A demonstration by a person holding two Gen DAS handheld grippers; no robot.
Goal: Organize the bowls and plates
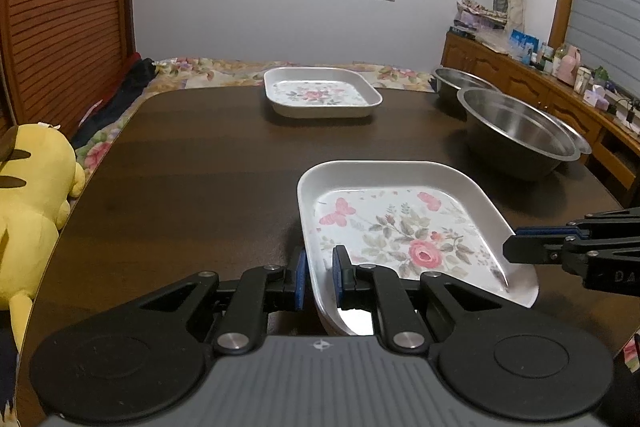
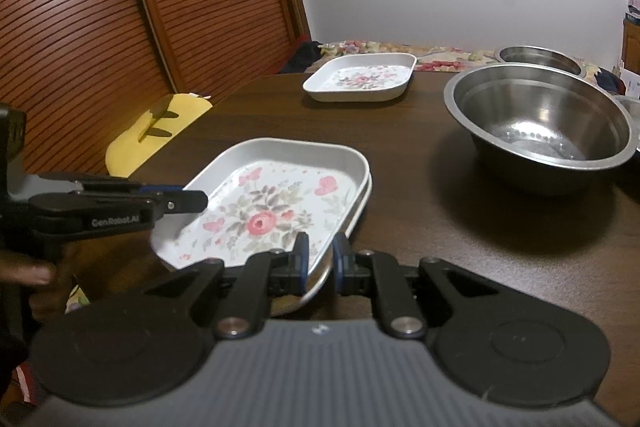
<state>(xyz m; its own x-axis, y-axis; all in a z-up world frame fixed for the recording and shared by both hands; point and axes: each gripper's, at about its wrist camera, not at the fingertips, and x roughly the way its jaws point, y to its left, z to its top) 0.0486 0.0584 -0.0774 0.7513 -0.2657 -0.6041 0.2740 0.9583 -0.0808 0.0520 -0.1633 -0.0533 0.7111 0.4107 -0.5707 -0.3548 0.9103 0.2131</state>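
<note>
A white square plate with a rose print [image 1: 400, 227] [image 2: 272, 211] is at the near side of the dark wooden table [image 1: 200, 167]. My left gripper [image 1: 320, 267] [image 2: 196, 201] is shut on its left rim. My right gripper [image 2: 320, 253] [image 1: 512, 245] is shut on the opposite rim. A second plate rim [image 2: 362, 205] shows just beneath it. Another matching floral plate [image 1: 320, 93] [image 2: 360, 79] sits alone at the far edge. A large steel bowl [image 1: 516, 131] [image 2: 540, 123] stands to the right, with a second steel bowl [image 1: 460, 77] [image 2: 540, 57] behind it.
A yellow plush toy [image 1: 32, 195] [image 2: 152, 131] leans at the table's left edge, before a slatted wooden door [image 1: 64, 7]. A floral bedspread [image 1: 208, 71] lies beyond the table. A cluttered wooden sideboard [image 1: 540, 83] runs along the right wall.
</note>
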